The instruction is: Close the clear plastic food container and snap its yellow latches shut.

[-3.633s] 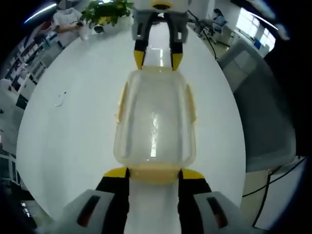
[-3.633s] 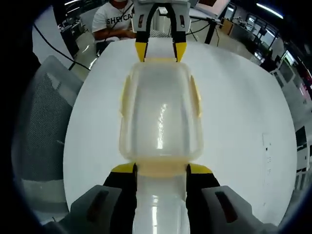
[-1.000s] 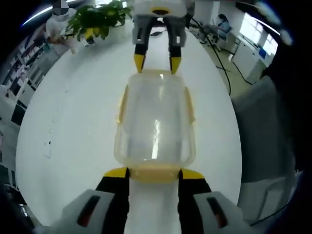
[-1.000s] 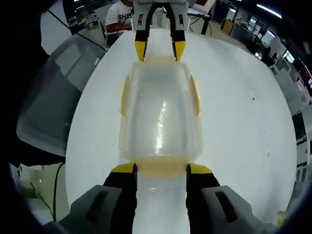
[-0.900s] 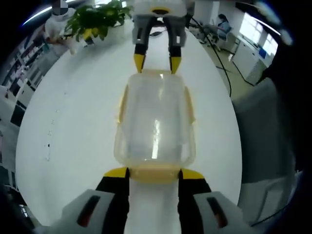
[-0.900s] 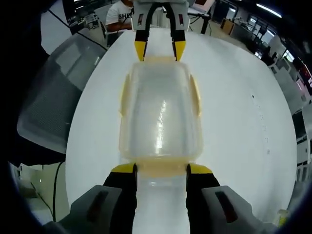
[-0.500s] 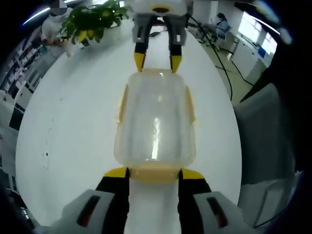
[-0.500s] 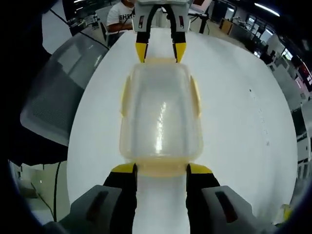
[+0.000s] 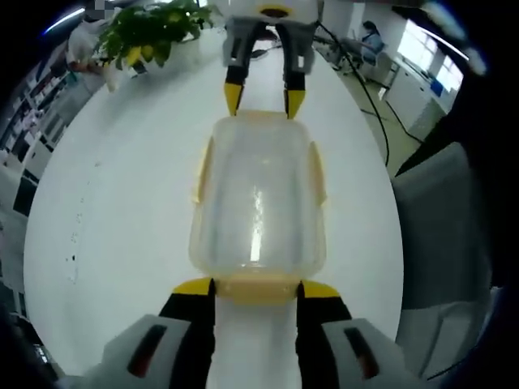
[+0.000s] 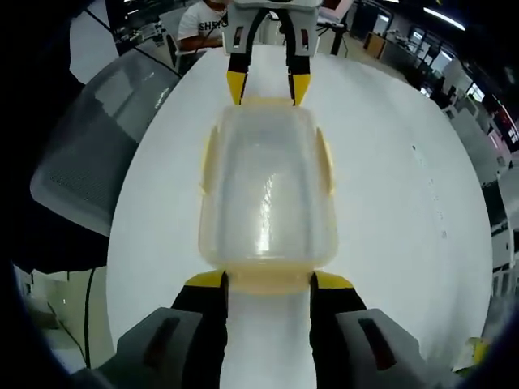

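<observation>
Table (image 9: 122,203) first: a wide white top, bare around the work, which gives both hands room to come at the job from opposite ends. Box (image 9: 258,194) next, a clear plastic one lying lengthwise between the two claws, its lid on and its yellow latches along the long sides (image 9: 201,170) looking folded flat against the walls, though whether they have clicked home cannot be told.

Left claw (image 9: 256,289) has its jaws spread as wide as the near end latch, their yellow tips set just beside it on either side; whether they press it or merely bracket it is unclear. Right claw (image 10: 268,282) does the same at the other end (each shows at the far end of the other's view, (image 9: 263,99)). Holding the box end to end this way probably steadies it so neither end lifts while the end latches are pushed down. By my reading the task is nearly finished.

Plant (image 9: 142,36) and a chair (image 10: 89,154) stand well clear.
</observation>
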